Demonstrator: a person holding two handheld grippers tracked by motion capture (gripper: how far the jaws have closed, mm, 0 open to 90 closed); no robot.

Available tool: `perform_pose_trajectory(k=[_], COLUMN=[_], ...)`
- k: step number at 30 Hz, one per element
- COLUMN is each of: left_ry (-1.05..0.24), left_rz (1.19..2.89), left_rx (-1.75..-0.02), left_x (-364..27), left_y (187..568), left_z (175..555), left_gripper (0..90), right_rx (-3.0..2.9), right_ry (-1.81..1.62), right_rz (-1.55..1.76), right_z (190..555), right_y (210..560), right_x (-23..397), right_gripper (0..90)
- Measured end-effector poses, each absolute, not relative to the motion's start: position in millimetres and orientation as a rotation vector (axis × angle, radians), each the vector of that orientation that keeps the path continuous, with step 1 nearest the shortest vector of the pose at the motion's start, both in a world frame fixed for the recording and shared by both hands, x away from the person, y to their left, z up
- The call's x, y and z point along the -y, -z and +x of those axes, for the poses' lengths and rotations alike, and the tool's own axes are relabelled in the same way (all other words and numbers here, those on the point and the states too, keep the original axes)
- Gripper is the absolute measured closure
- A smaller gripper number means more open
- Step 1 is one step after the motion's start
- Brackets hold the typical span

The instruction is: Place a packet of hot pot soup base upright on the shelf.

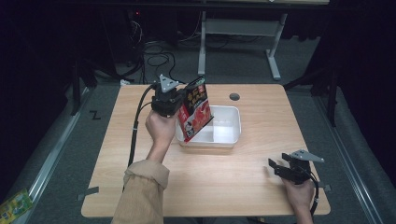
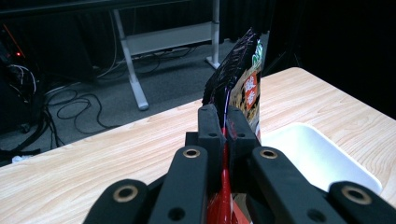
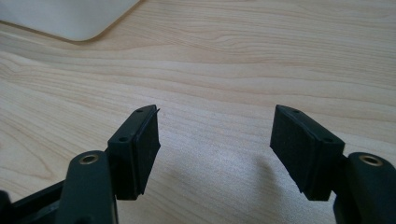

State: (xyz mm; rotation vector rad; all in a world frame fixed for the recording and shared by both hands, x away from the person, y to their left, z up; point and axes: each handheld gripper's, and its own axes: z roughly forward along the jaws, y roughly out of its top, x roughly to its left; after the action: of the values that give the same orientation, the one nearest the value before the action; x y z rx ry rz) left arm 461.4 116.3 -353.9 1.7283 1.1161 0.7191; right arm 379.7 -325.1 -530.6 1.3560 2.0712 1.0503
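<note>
The table (image 1: 233,182) is pale wood-grain laminate, smooth and matt. The tray (image 1: 231,133) looks like white plastic with a soft sheen. The snack bag (image 1: 194,112) is glossy, crinkled foil-like film. The right gripper (image 3: 215,149) has matt black pads (image 3: 299,149) with a fine rough texture. The sleeve (image 1: 140,196) is tan cloth.

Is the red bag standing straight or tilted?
Tilted. The red bag leans over the white tray, pinched in the left gripper, its lower corner reaching into the tray.
</note>
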Motion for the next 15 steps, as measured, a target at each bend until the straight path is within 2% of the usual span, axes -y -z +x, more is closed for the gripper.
perform_pose_trajectory(k=[15], left_ry=[-0.723], left_rz=[1.717], left_rx=[-1.167], left_x=[-122.1], left_y=[368.8], left_z=[470.4], left_gripper=[87.4], right_rx=[-2.070], right_ry=[-1.049], right_rz=[1.357], right_z=[380.0], right_y=[530.7], right_x=[325.1], right_gripper=[33.4])
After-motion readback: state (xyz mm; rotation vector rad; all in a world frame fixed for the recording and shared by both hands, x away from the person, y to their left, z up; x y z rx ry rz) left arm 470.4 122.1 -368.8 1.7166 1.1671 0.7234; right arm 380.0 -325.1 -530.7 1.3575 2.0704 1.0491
